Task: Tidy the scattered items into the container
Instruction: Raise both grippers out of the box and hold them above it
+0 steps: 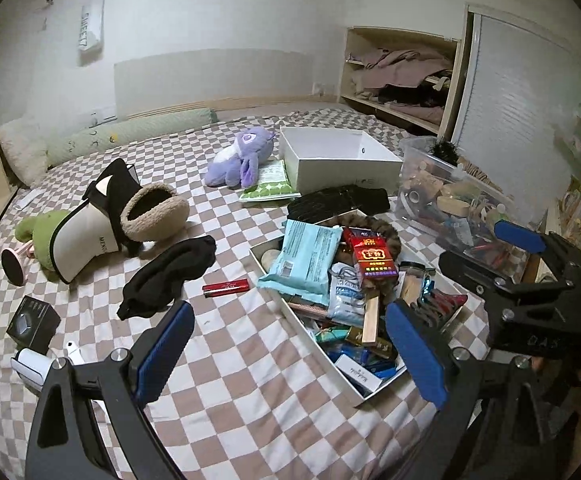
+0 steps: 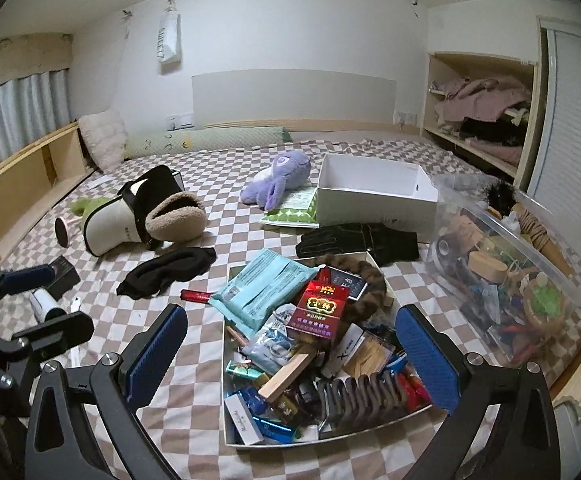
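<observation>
Both claws spread and empty over a tray that is already heaped.

I hold the left claw (image 1: 288,354) and the right claw (image 2: 292,354) wide apart, pinching nothing, above the checked bed cover (image 1: 230,400). My biggest worry is the boot (image 1: 102,224), lying on its side well apart from the tray (image 2: 226,392): I judge it too bulky to fit, and dropping it on the pile could shove things over the rim. The blue wipes pack (image 2: 260,294) already leans out over the tray's left edge, so a nudge may tip it off. The black eye mask (image 2: 166,272) is limp and could slip from a shallow pinch. The red lighter (image 1: 226,288), just beside the tray, is thin; the pads may press it into the soft cover or flick it away.
</observation>
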The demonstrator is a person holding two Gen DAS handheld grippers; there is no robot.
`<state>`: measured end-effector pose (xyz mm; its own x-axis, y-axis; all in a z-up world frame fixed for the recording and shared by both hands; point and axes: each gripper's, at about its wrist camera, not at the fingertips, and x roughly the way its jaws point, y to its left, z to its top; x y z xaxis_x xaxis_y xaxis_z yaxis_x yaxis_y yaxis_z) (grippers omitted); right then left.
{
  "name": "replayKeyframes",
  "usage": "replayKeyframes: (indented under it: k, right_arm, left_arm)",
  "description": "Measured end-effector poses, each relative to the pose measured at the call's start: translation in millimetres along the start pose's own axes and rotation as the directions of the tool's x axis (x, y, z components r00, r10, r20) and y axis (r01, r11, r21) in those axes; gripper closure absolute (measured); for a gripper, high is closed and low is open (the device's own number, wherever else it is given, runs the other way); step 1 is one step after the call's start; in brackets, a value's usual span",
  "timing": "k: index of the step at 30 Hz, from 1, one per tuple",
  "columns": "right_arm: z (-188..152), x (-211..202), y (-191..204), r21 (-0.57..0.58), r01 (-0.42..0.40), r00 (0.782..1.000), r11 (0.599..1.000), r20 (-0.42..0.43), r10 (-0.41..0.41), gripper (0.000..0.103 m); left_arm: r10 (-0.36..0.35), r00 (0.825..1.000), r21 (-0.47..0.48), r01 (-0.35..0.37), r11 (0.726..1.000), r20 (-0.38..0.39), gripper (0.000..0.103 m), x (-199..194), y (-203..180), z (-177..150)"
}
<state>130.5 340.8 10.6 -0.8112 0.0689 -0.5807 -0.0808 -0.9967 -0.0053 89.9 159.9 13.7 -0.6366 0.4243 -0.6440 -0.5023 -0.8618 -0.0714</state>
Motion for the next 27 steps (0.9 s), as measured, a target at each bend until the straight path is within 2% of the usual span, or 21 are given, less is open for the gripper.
replayKeyframes:
  k: [11,27]
  right_arm:
    - [-14.2,-15.9,5.1,0.008,-0.022,0.999,1.0,0.036,0.021,0.0]
    - [-22.6,-16.9,8.5,-0.002,-0.023,0.999,1.0,0.03,0.023,0.0]
  left_arm:
    - [0.036,0.999,-0.006,-0.036,0.999,-0.009,0.006,-2.6,4.1,-9.2]
    - [0.064,0.998,-0.037,-0.065,0.997,-0.027,0.006,2.1,5.5,-9.5]
